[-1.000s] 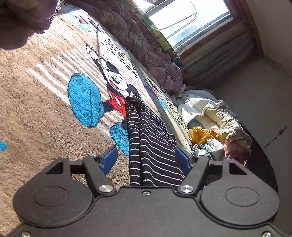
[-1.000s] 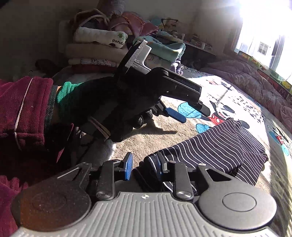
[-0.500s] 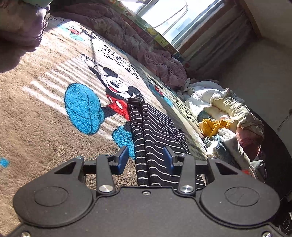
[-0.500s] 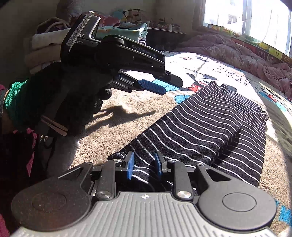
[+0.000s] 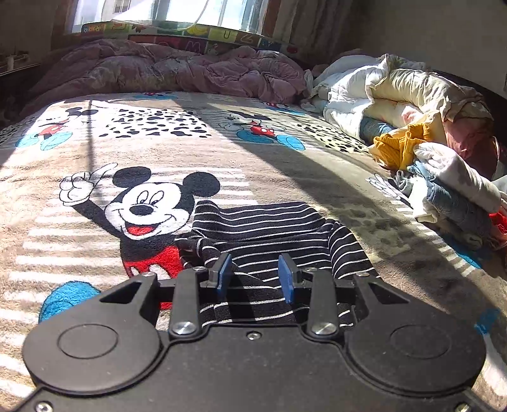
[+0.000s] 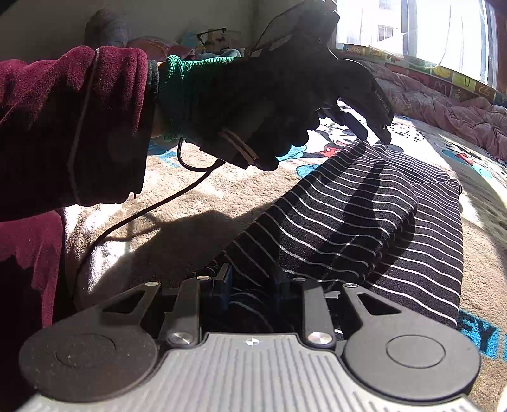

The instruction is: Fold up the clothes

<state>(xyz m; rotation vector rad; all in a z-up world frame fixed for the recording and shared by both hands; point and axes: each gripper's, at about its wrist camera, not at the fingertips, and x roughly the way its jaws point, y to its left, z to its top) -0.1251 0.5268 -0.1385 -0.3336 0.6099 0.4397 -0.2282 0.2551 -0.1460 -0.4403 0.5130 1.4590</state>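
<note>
My left gripper (image 5: 253,275) just swung round to face the window, jaws closing in but not yet pinching, striped top (image 5: 272,231) right under and ahead of it on the blanket (image 5: 221,152). Right gripper (image 6: 252,280) is clamped on the near edge. Looks like I'm set for the next fold.

Left wrist view: low over the bed (image 5: 285,164), facing the window (image 5: 177,12), striped garment (image 5: 269,228) close below. Right wrist view: low, looking along the same garment toward the window; gloved left hand (image 6: 253,101) crosses near.
</note>
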